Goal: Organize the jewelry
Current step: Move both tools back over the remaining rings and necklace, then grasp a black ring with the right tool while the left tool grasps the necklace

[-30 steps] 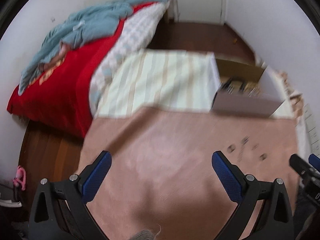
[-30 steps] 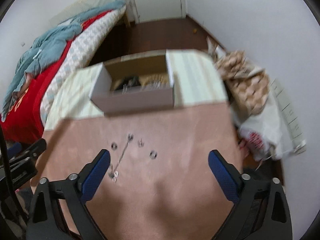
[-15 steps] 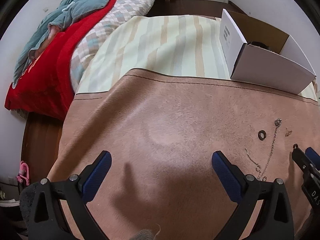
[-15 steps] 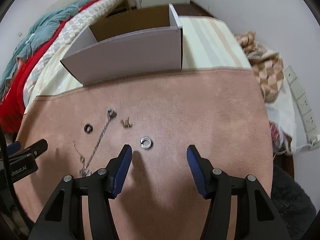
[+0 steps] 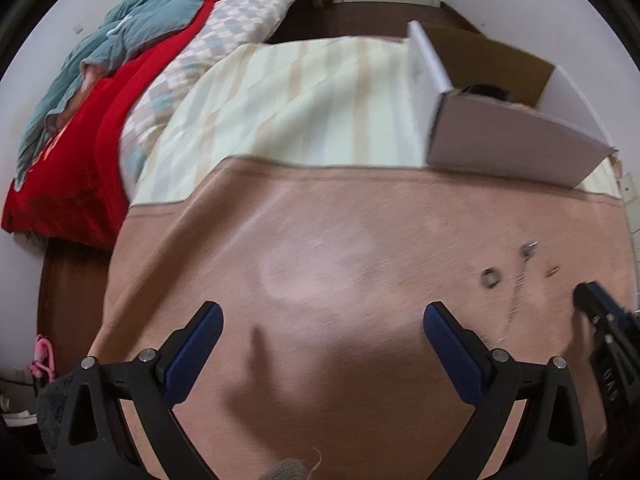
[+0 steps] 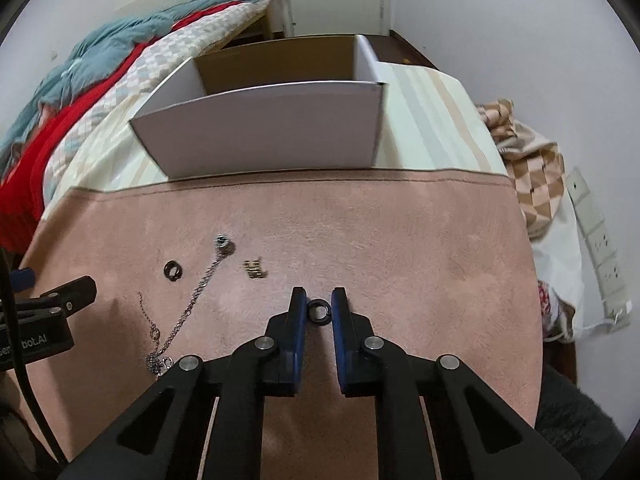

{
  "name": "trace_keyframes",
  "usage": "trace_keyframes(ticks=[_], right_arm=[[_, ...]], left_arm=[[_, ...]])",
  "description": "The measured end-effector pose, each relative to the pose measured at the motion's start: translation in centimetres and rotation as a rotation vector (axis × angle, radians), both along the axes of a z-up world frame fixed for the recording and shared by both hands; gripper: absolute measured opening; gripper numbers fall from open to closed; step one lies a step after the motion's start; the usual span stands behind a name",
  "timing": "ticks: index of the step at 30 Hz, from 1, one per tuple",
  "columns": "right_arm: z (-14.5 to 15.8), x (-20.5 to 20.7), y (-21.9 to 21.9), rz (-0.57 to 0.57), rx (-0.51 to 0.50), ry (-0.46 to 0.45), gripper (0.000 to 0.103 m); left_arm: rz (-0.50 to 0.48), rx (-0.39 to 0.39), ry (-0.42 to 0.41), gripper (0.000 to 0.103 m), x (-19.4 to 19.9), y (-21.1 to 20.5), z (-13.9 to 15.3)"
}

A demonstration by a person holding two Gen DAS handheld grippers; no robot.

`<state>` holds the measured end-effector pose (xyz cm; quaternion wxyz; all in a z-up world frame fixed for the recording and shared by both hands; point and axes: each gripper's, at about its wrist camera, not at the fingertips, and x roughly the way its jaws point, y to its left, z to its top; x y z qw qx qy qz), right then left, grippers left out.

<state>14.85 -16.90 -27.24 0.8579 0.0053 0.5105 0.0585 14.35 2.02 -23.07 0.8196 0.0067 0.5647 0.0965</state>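
Note:
Jewelry lies on a pink suede mat (image 6: 400, 248). My right gripper (image 6: 319, 307) has its jaws closing, and the blue pads touch both sides of a small silver ring (image 6: 319, 309) that rests on the mat. Left of it lie gold earrings (image 6: 254, 269), a thin chain necklace (image 6: 192, 304) and a dark ring (image 6: 173, 270). My left gripper (image 5: 323, 312) hangs open over bare mat, with nothing between its fingers. In the left wrist view the chain (image 5: 518, 292) and the dark ring (image 5: 491, 277) sit to its right.
An open white cardboard box (image 6: 260, 132) stands behind the mat on a striped cloth (image 6: 428, 120). A bed with a red cover (image 5: 80, 152) lies to the left. A checked bag (image 6: 532, 168) and wall sockets are off the right edge.
The right gripper sank to the mat and its jaws came together around the silver ring. The left gripper also came lower, toward the mat.

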Motion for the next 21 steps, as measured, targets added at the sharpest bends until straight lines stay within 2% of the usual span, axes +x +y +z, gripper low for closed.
trace_keyframes(ticks=[4, 10, 13, 15, 21], right_arm=[[0.3, 0.2, -2.0, -0.055, 0.027, -0.001, 0.013], [0.5, 0.6, -4.7, -0.117, 0.039, -0.001, 0.013], [0.6, 0.7, -5.9, -0.143, 0.042, -0.002, 0.013], [0.6, 0.7, -6.6, -0.155, 0.044, -0.001, 0.013], [0.4, 1.1, -7.9, -0.186, 0.051, 0.001, 0.013]], left_arm=[[-0.058, -0.058, -0.017, 0.102, 1.7, -2.9, 0.5], [-0.152, -0.115, 0.000, 0.101, 4.2, -7.2, -0.5], [-0.186, -0.128, 0.005, 0.095, 4.7, -8.4, -0.9], [-0.204, -0.138, 0.005, 0.085, 4.8, -8.9, -1.0], [-0.229, -0.148, 0.004, 0.084, 4.4, -9.9, -1.3]])
